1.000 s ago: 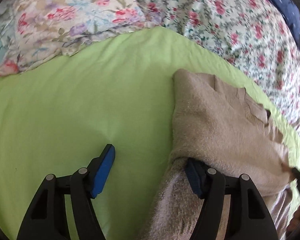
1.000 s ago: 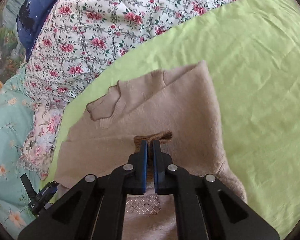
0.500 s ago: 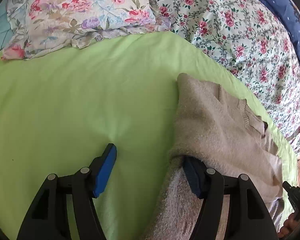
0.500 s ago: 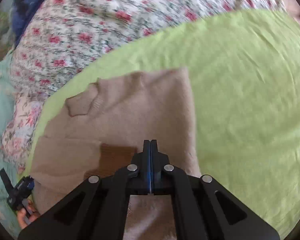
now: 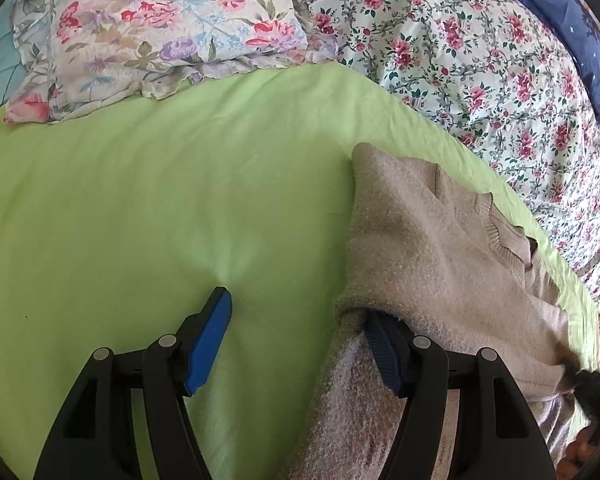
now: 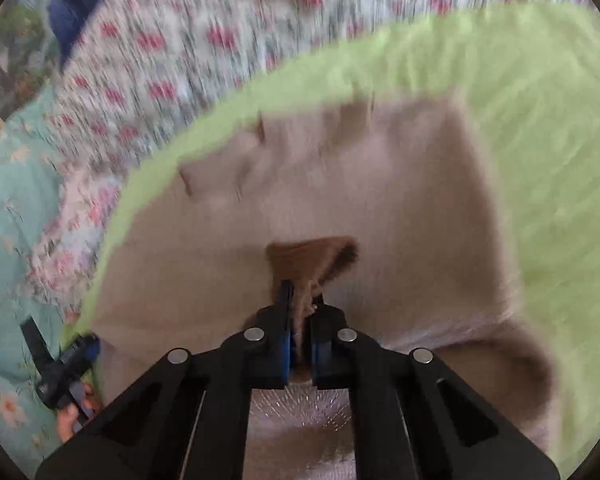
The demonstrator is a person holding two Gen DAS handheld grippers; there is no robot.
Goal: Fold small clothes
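A beige fuzzy sweater (image 5: pixel 432 256) lies partly folded on a green sheet (image 5: pixel 140 208), neckline toward the floral bedding. My left gripper (image 5: pixel 300 328) is open at the sweater's left edge; its right finger (image 5: pixel 384 348) is tucked under the folded layer, its left finger (image 5: pixel 210 340) rests on the bare sheet. In the blurred right wrist view, my right gripper (image 6: pixel 300 312) is shut on a brown-beige edge of the sweater (image 6: pixel 312 258) and holds it just above the sweater body (image 6: pixel 380 184).
A floral pillow (image 5: pixel 148 28) and a rose-print quilt (image 5: pixel 480 52) border the sheet at the back. A navy cloth (image 5: pixel 572 20) lies at the far right. The right gripper's tip (image 5: pixel 592 388) shows at the left wrist view's right edge.
My right gripper has shifted quickly with the sweater edge in it; its view is now blurred and a flap of fabric stands up between the fingers. My left gripper has barely moved.
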